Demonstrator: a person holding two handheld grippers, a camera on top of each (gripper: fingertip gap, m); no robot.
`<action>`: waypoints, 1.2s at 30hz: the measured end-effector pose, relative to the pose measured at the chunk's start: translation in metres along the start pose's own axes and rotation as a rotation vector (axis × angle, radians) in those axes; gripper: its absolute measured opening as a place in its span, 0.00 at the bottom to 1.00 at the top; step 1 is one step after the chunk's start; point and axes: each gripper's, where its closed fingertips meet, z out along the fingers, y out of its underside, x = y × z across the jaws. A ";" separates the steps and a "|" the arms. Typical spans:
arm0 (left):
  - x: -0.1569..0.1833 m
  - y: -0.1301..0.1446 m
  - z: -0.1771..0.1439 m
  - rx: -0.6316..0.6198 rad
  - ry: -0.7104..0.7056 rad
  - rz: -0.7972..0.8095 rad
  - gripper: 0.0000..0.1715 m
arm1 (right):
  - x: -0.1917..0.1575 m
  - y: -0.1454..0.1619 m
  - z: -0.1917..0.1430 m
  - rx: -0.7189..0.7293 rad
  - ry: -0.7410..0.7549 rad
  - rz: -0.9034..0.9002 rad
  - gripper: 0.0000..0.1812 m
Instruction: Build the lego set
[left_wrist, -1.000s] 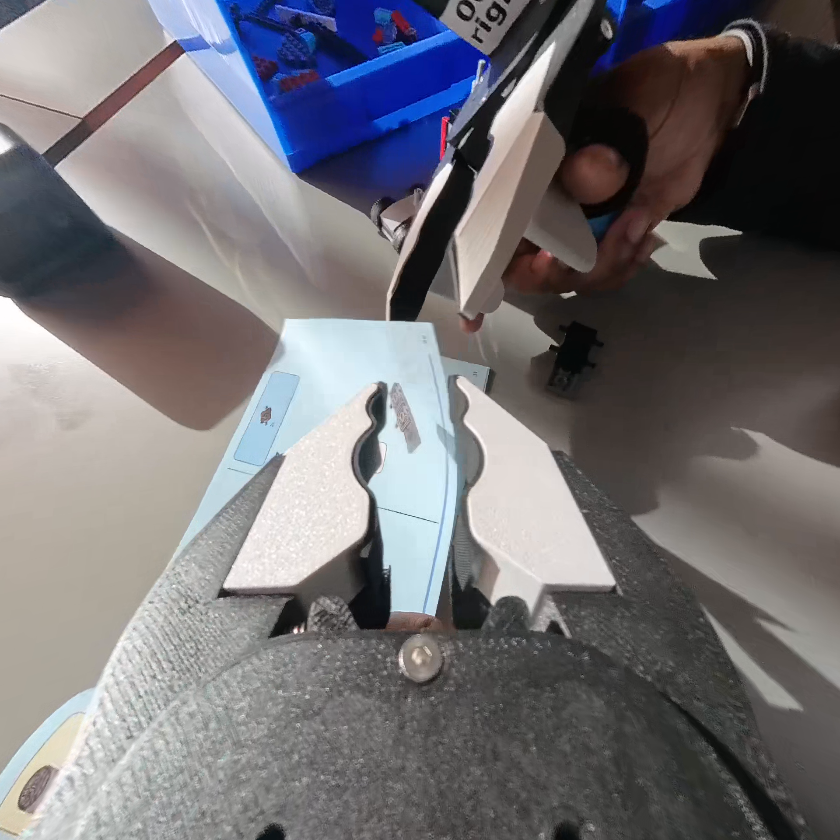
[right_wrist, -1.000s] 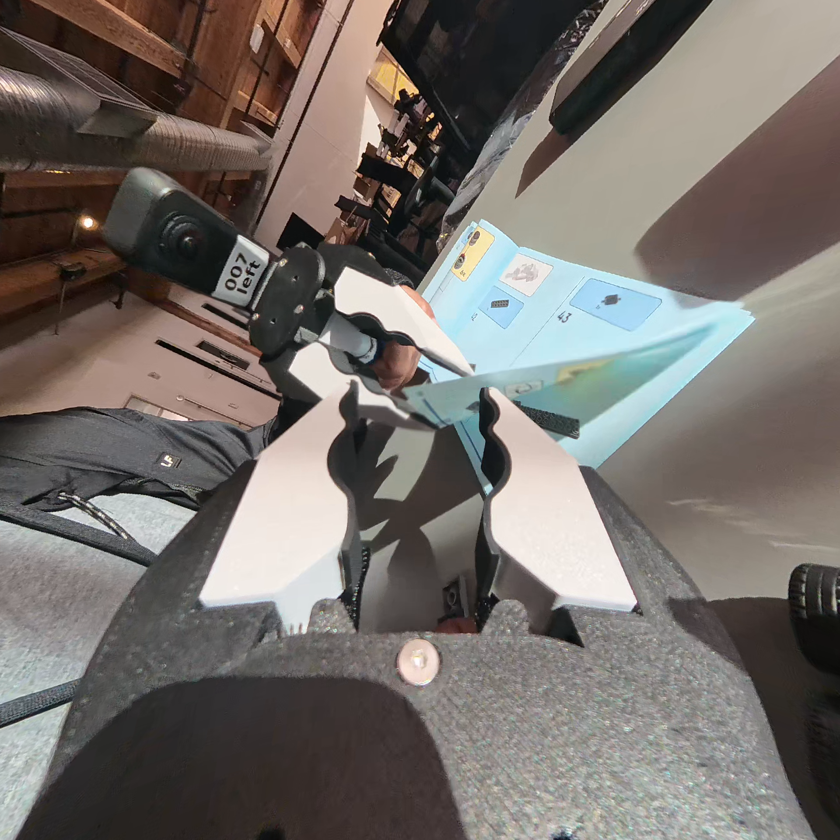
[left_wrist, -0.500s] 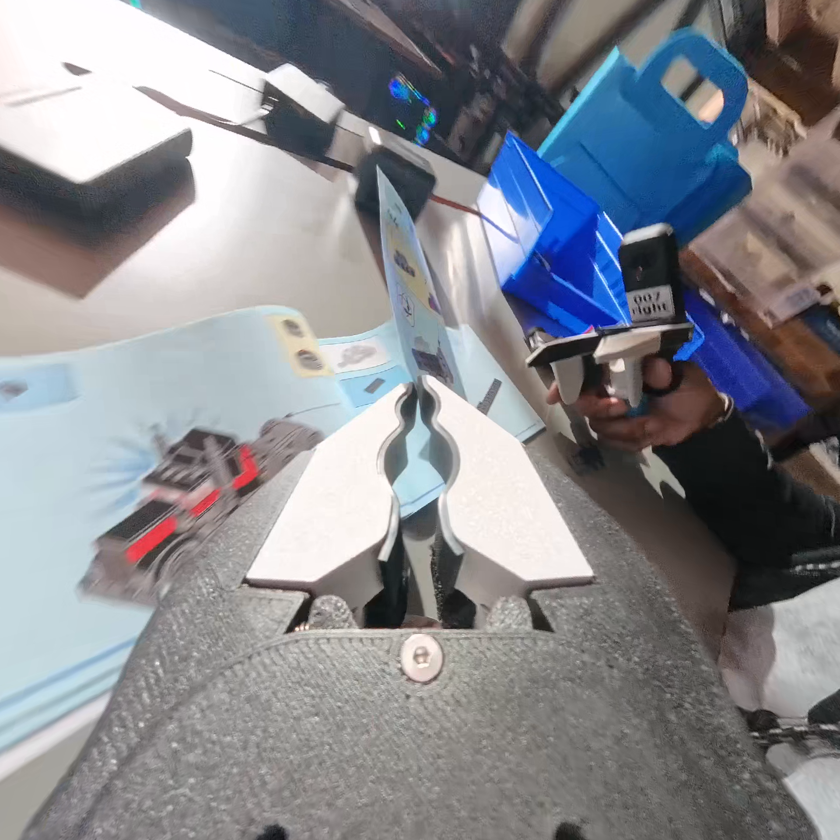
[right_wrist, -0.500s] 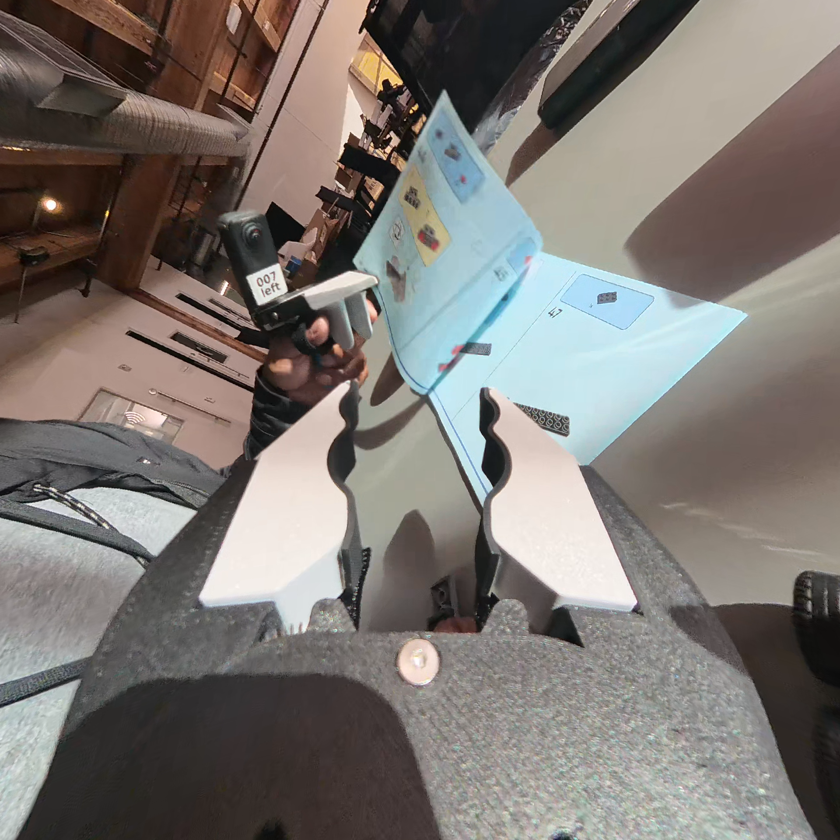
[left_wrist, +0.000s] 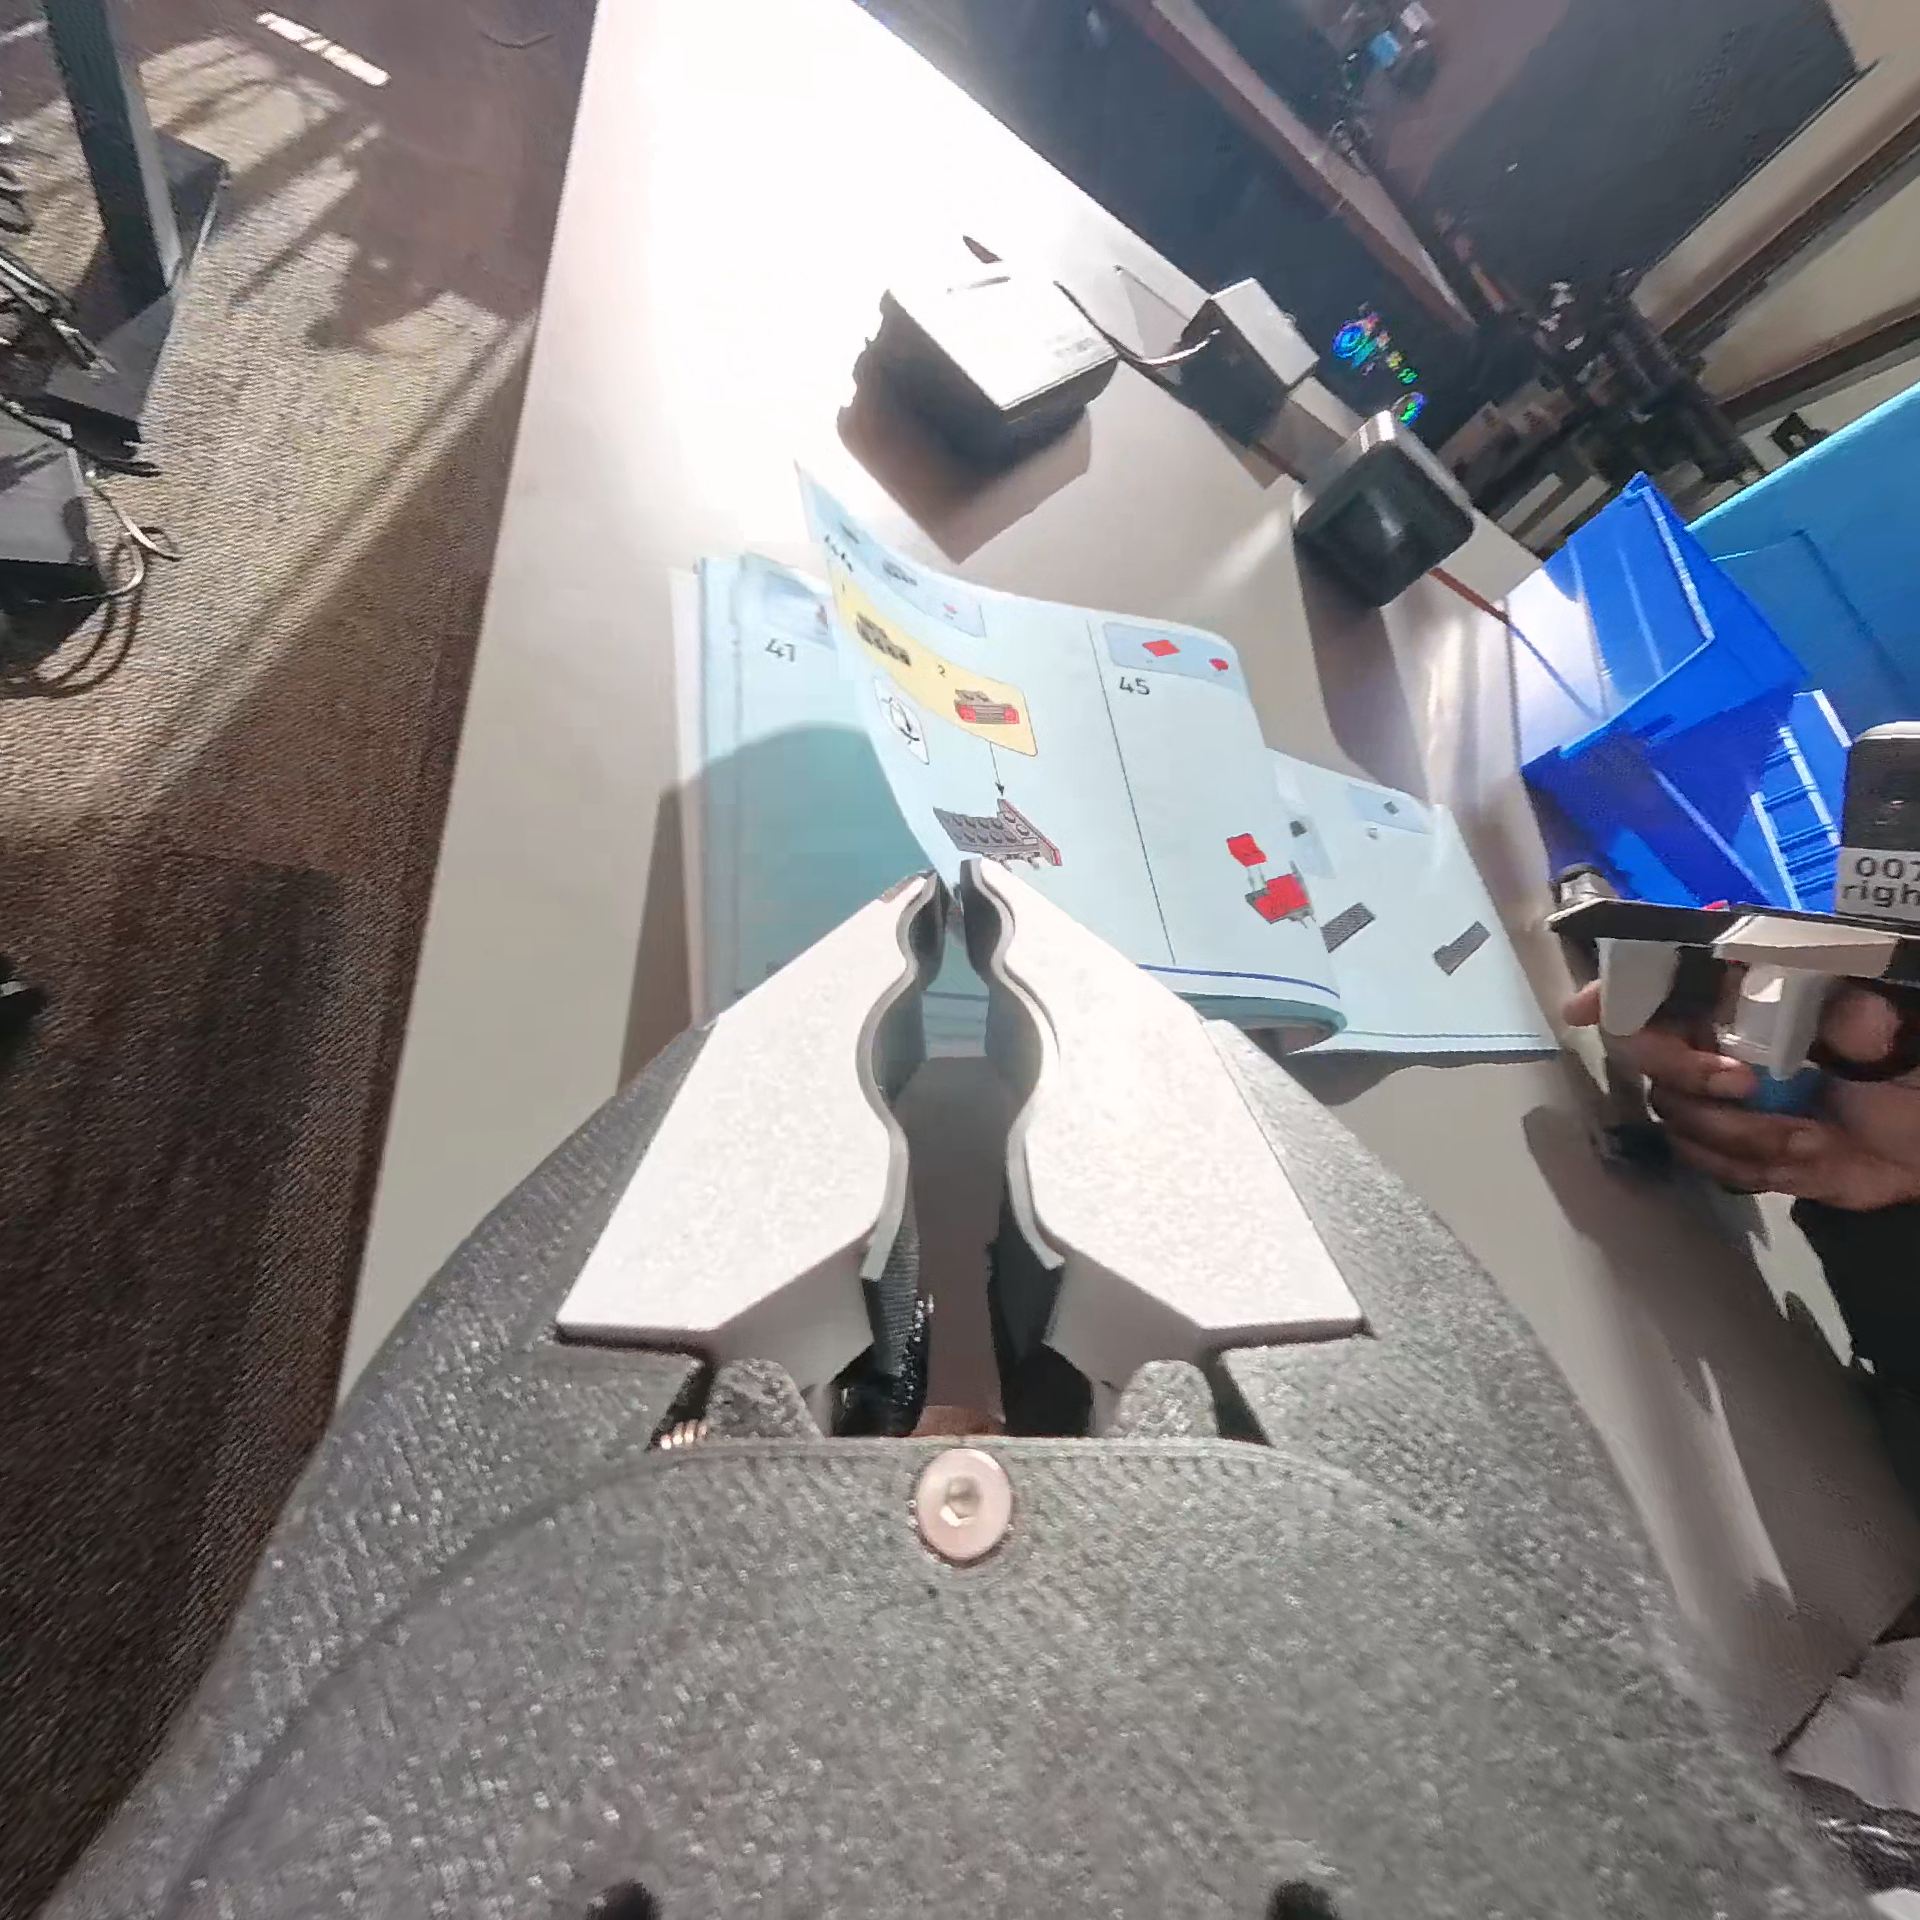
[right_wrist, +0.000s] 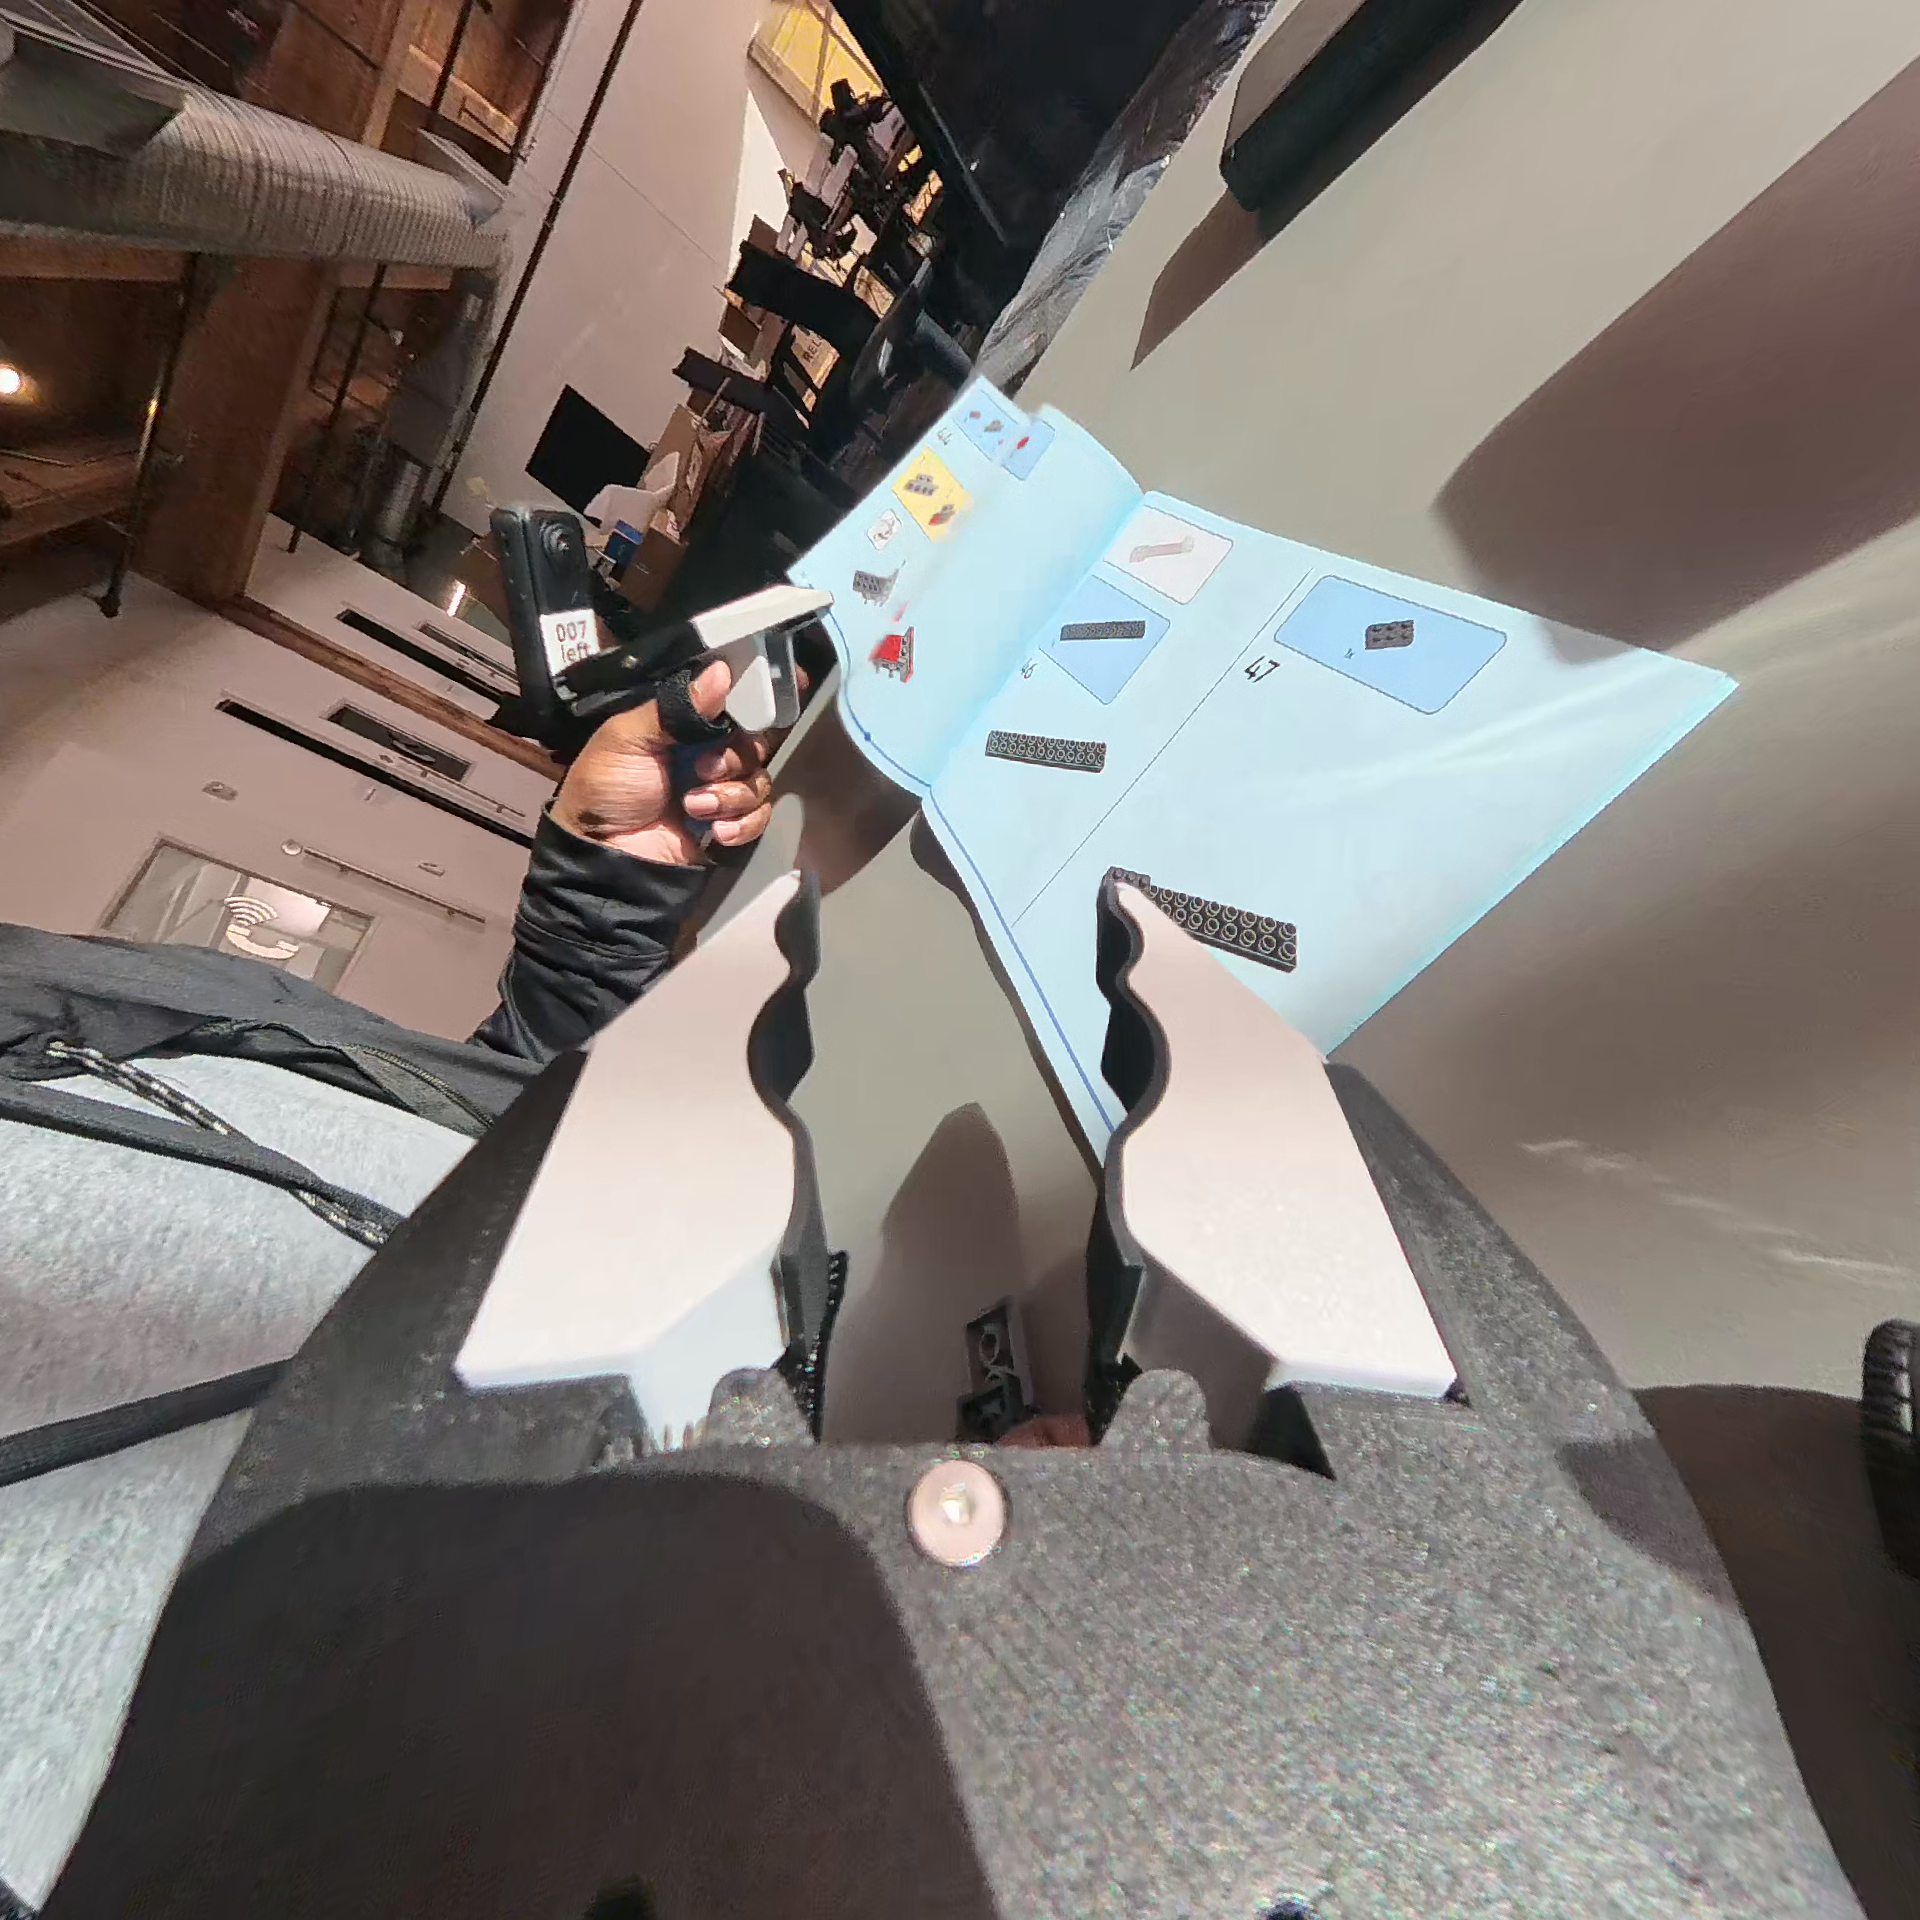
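Observation:
A light blue instruction booklet (left_wrist: 1195, 790) lies open on the grey table. My left gripper (left_wrist: 954, 888) is shut on the lower edge of one page (left_wrist: 935, 727) and holds it lifted, partly turned over. The right wrist view shows the same: the left gripper (right_wrist: 826, 601) pinches the raised page (right_wrist: 966, 582) above the flat booklet (right_wrist: 1351, 779). My right gripper (right_wrist: 956, 894) is open and empty, low over the table at the booklet's near edge. A small black lego piece (right_wrist: 995, 1361) lies on the table between its fingers, near their base.
Blue bins (left_wrist: 1683, 748) stand at the right behind the right gripper. Two dark boxes (left_wrist: 987, 364) (left_wrist: 1382, 509) sit beyond the booklet. The table's left edge (left_wrist: 520, 727) drops to carpet. A black tyre (right_wrist: 1896, 1392) lies at the right. My right fingertips sit around 30 centimeters from my left ones.
My left gripper closed on a booklet page, lifted it and swung it over toward the left. My right gripper stayed open and almost still.

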 end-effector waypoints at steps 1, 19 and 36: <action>-0.004 0.001 -0.002 -0.008 -0.015 0.002 0.03 | 0.000 0.000 0.000 -0.003 0.001 0.002 0.30; 0.133 0.032 0.049 -0.158 0.337 0.181 0.14 | 0.003 0.004 0.003 -0.029 0.017 0.016 0.30; 0.095 0.040 0.052 -0.213 0.192 0.200 0.16 | -0.001 0.004 0.003 -0.037 -0.010 0.006 0.30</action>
